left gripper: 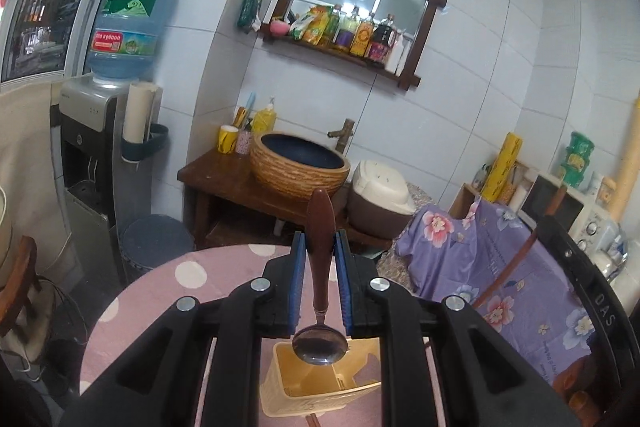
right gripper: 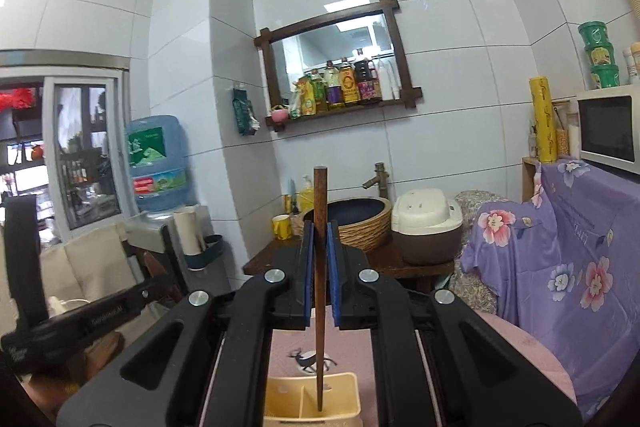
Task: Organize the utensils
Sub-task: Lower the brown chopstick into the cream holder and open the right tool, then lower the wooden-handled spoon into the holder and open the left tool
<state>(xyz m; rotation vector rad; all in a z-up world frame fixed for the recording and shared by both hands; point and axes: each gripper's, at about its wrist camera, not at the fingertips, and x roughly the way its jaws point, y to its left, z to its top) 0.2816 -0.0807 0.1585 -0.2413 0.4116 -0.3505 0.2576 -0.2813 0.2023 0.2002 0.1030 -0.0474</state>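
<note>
My left gripper (left gripper: 320,247) is shut on the brown handle of a spoon (left gripper: 320,343), which hangs bowl down just above a cream utensil holder (left gripper: 320,383) on the pink table. My right gripper (right gripper: 319,239) is shut on a brown wooden chopstick (right gripper: 319,195), held upright with its lower end inside the cream utensil holder (right gripper: 340,395), right of its inner divider. The left gripper's black body (right gripper: 76,319) shows at the left in the right wrist view.
The round table (left gripper: 160,287) has a pink cloth with white dots. Behind it stand a wooden stand with a basin (left gripper: 300,163), a rice cooker (left gripper: 380,199), a water dispenser (left gripper: 96,131) and a purple flowered cover (left gripper: 500,267) under a microwave (right gripper: 608,127).
</note>
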